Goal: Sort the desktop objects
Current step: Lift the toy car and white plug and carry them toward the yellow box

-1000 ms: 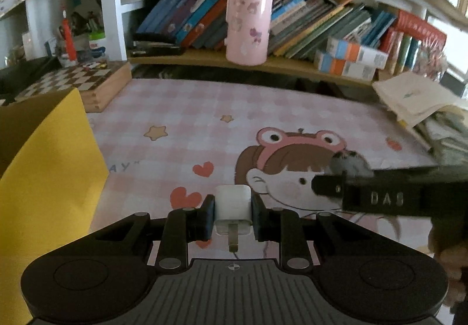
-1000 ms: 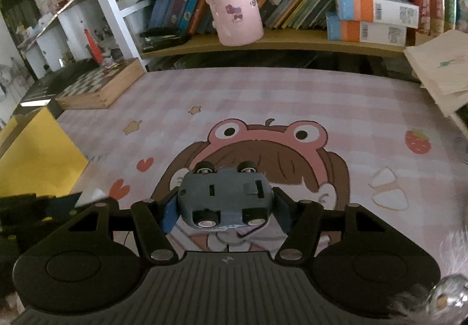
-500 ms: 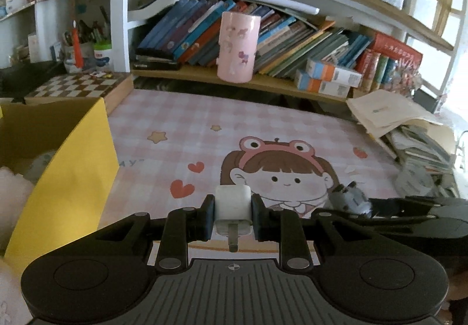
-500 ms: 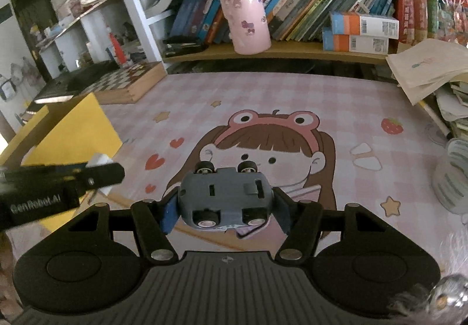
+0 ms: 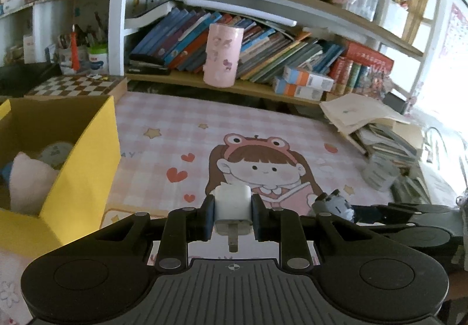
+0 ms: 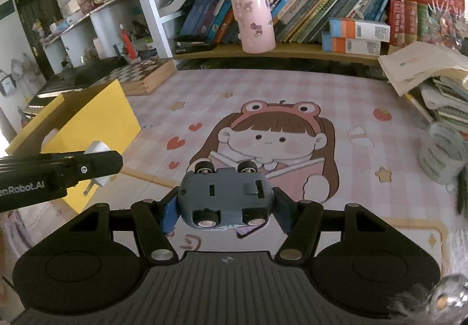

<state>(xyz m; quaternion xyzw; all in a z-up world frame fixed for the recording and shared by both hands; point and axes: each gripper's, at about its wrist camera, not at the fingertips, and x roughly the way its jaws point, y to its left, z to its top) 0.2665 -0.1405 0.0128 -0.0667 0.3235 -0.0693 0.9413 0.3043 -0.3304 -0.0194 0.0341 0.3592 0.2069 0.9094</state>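
My left gripper is shut on a white plug adapter, prong toward the camera, held above the pink desk mat. It also shows in the right wrist view at the left, next to the yellow box. My right gripper is shut on a grey toy car, wheels up. The car shows in the left wrist view at the right. The yellow box stands left, open, holding a soft pink item.
A pink cup stands on the low shelf before rows of books. A chessboard box lies at back left. Stacked papers and books and a grey-green cup sit at the right.
Both grippers have risen and pulled back from the mat with their objects. The yellow box's inside has come into view on the left.
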